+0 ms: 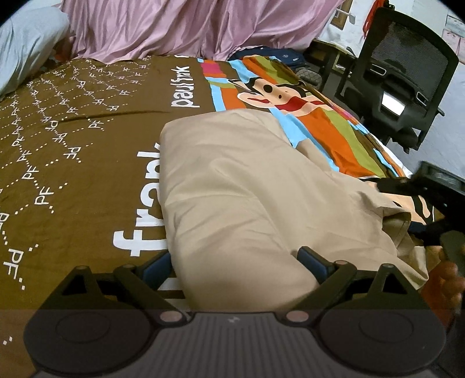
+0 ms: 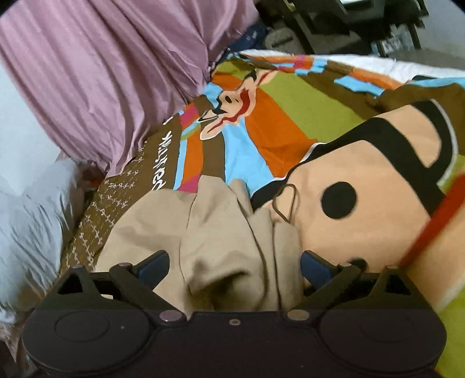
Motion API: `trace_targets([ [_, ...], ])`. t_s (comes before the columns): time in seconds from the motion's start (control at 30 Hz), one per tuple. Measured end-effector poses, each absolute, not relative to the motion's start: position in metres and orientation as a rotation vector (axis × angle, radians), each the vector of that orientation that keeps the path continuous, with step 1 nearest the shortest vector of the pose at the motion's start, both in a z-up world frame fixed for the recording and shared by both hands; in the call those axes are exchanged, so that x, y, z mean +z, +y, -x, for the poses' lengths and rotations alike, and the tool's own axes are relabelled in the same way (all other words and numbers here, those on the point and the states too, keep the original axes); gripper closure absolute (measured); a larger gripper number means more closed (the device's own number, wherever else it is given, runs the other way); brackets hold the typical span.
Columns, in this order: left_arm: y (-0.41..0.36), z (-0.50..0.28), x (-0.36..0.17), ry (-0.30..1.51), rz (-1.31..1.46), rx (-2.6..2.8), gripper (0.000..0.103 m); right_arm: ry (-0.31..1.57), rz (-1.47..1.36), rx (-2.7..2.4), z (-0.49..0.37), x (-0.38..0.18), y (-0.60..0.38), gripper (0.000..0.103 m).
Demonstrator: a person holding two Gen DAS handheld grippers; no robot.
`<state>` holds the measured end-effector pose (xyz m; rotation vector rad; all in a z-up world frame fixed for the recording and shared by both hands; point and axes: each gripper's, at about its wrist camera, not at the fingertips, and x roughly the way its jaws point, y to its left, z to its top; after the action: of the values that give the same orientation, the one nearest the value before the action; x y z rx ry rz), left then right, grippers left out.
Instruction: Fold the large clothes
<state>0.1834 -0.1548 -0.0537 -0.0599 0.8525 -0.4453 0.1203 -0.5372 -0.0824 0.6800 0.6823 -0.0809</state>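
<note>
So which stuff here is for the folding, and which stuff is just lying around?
For the folding:
- beige garment, lying on the bedspread
- left gripper, jaws open around the near edge of the cloth
- right gripper, jaws open, bunched cloth between them

Just lying about:
- cartoon bedspread
- purple sheet
- pale pillow
- black office chair

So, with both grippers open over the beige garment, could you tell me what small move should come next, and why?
Probably close the right gripper on the bunched edge of the beige garment. Its jaws stand open with rumpled folds between them, while the side by the left gripper lies smooth on the bedspread.
</note>
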Motion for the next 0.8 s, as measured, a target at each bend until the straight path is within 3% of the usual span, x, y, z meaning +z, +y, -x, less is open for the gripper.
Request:
trace_targets([
  [0.07, -0.154, -0.183, -0.054, 0.852, 0.063, -0.448, 0.008, 0.712, -0.666, -0.119, -0.131, -0.082, -0.533, 0.013],
  [0.13, -0.154, -0.183, -0.054, 0.852, 0.068, -0.452, 0.008, 0.738, -0.612, -0.16, -0.135, -0.082, -0.527, 0.029],
  [0.2, -0.153, -0.183, -0.055, 0.854, 0.074, -0.458, 0.008, 0.751, -0.545, -0.204, -0.131, -0.082, -0.521, 0.054],
  [0.27, -0.151, -0.184, -0.055, 0.861, 0.08, -0.469, 0.008, 0.732, -0.526, -0.207, -0.121, -0.083, -0.52, 0.068],
  [0.37, -0.146, -0.185, -0.056, 0.876, 0.102, -0.497, 0.008, 0.687, -0.531, -0.185, -0.102, -0.082, -0.52, 0.08],
  [0.53, -0.144, -0.186, -0.058, 0.886, 0.118, -0.495, 0.007, 0.616, -0.562, -0.169, -0.074, -0.095, -0.52, 0.081],
  [0.67, -0.145, -0.186, -0.059, 0.884, 0.126, -0.488, 0.006, 0.584, -0.687, -0.14, -0.073, -0.11, -0.534, 0.077],
  [0.8, -0.145, -0.185, -0.059, 0.882, 0.128, -0.484, 0.005, 0.574, -0.61, -0.146, -0.075, -0.107, -0.524, 0.071],
])
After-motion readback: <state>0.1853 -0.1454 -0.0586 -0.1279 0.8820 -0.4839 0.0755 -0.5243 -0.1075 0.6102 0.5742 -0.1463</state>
